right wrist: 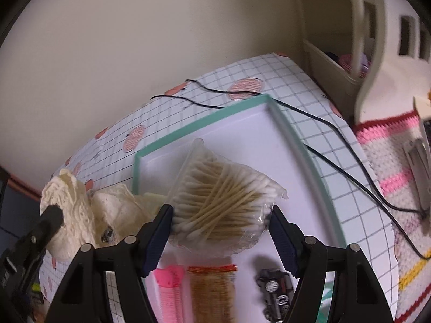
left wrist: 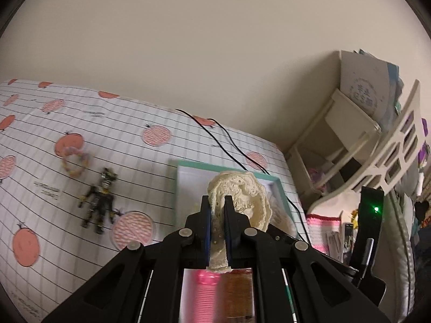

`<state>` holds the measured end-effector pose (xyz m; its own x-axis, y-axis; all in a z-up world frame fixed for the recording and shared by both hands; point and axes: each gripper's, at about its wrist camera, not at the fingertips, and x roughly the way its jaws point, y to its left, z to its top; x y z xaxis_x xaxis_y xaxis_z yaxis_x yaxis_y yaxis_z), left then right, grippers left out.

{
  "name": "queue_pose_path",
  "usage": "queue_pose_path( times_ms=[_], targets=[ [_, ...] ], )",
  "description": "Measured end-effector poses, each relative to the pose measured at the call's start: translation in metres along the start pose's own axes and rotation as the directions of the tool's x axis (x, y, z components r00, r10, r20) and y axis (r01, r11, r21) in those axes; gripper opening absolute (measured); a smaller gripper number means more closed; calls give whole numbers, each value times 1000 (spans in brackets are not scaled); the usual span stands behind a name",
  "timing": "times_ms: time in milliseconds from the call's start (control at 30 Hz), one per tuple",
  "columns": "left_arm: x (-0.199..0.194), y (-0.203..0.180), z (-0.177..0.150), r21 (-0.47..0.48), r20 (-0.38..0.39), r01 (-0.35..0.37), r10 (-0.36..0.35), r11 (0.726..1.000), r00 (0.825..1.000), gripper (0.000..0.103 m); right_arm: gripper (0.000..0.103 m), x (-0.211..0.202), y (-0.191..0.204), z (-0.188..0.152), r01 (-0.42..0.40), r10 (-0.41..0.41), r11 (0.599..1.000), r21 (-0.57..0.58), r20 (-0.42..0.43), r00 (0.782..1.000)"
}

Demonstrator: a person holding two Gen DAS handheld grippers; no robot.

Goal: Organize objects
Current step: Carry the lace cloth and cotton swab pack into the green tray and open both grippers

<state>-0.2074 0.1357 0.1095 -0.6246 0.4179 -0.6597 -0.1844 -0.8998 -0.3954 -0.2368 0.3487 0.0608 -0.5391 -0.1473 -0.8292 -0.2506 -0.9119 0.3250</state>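
My left gripper point(left wrist: 217, 200) is shut on a cream lace cloth point(left wrist: 242, 193), which hangs bunched over the near left corner of a teal-rimmed white tray point(left wrist: 188, 165). In the right wrist view the same lace cloth point(right wrist: 70, 196) sits at the tray's left edge. My right gripper point(right wrist: 221, 215) holds a clear bag of cotton swabs point(right wrist: 223, 196) above the tray point(right wrist: 204, 123), with both pads against the bag's sides. A pink ribbed item point(right wrist: 169, 290), an orange ribbed item point(right wrist: 212, 290) and a black toy car point(right wrist: 274, 290) lie in the tray's near end.
A dark action figure point(left wrist: 99, 202) and a pastel bead ring point(left wrist: 75, 162) lie on the gridded cloth left of the tray. A black cable point(right wrist: 336, 129) runs past the tray's far and right sides. A cream shelf unit point(left wrist: 350, 140) and a crochet mat point(right wrist: 390, 161) stand to the right.
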Motion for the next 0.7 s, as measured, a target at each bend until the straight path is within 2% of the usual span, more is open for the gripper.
queue_pose_path(
  times_ms=[367,500,700],
  targets=[
    [25,-11,-18,-22,-71,48,-49,999,996,8,74,-2,-21,1,92,-93,995,33,3,996],
    [36,-8,-28,-33,-113,36,-40,999,993,9,74,2,-32,-2,130,-130,989,67,-15,991],
    [45,-3,-37,-23,-146,-1,-2,1000,989,9,74,5,-32,-4,140,-139,988,64,-22,990]
  ],
)
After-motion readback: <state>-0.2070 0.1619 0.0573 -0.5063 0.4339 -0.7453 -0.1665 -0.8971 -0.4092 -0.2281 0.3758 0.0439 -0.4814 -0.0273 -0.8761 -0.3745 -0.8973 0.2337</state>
